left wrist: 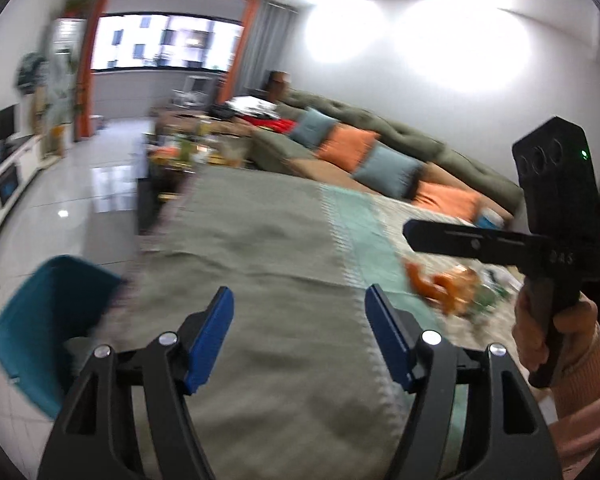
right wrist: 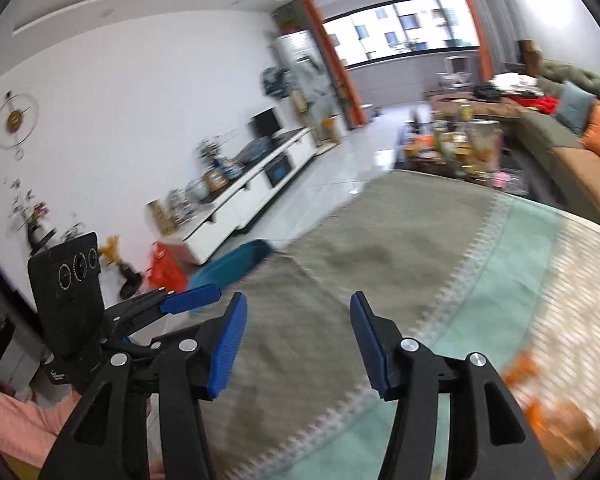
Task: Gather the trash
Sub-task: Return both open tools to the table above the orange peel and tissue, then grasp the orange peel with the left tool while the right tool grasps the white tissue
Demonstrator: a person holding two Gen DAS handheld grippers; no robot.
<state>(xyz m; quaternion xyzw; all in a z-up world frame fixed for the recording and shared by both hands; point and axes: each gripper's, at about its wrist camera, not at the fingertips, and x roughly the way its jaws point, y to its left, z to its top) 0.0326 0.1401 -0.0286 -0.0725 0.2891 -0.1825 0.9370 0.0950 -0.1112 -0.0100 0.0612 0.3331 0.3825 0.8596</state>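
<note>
A teal bin (left wrist: 40, 328) stands on the floor off the left edge of a cloth-covered table (left wrist: 260, 240). Crumpled orange wrappers (left wrist: 448, 284) lie on the cloth at the right, blurred. My left gripper (left wrist: 299, 292) hangs open above the grey cloth, nothing between its blue pads. In the right wrist view my right gripper (right wrist: 299, 300) is open and empty too, over the same cloth (right wrist: 380, 248). The bin (right wrist: 228, 268) shows beyond the table's left edge, and the orange wrappers (right wrist: 540, 400) sit at the lower right. A blue finger (right wrist: 190, 300) of the left gripper pokes in from the left.
A hand in a pink sleeve (left wrist: 572, 360) holds the other tool's black housing (left wrist: 556, 184) at the right. A sofa with orange and blue cushions (left wrist: 360, 152) runs behind the table. A cluttered coffee table (right wrist: 460, 148), a white TV cabinet (right wrist: 252, 192) and a red bag (right wrist: 164, 268) stand around glossy floor.
</note>
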